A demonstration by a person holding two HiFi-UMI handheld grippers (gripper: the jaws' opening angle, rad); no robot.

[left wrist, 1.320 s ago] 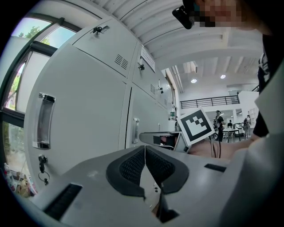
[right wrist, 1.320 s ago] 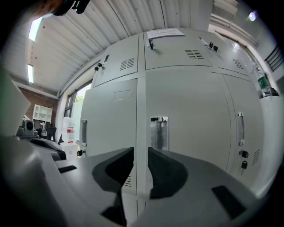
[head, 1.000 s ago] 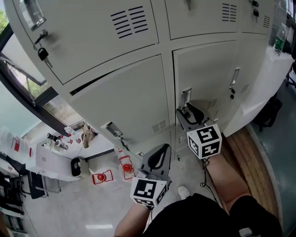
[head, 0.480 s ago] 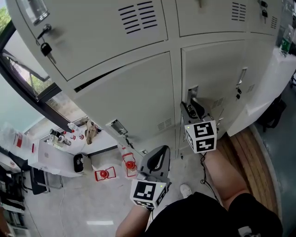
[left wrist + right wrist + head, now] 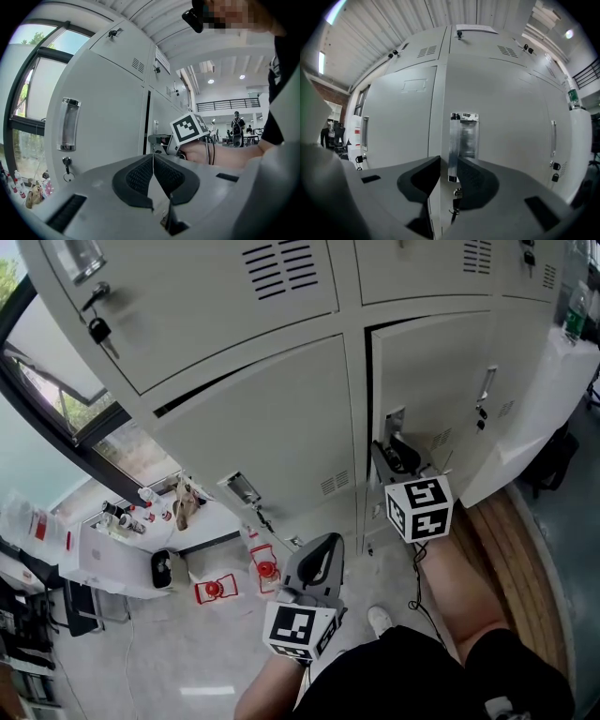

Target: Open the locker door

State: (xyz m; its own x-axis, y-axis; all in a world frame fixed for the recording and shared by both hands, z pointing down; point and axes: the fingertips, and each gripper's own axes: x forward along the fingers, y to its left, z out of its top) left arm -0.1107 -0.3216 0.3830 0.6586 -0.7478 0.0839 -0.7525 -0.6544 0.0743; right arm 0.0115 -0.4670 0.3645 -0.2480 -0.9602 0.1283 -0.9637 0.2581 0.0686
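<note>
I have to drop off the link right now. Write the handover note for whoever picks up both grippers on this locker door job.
Right gripper: up at the lower locker door, jaws closed on the left edge of its chrome handle.
Left gripper: jaws together with nothing in them, held low near the person's waist, away from the lockers.
Done: the handle is gripped and the door is just cracked; the head view shows a dark gap along its left edge.
Left: pull the handle outward to swing the door fully open, then let go. The left gripper probably isn't needed.
</note>
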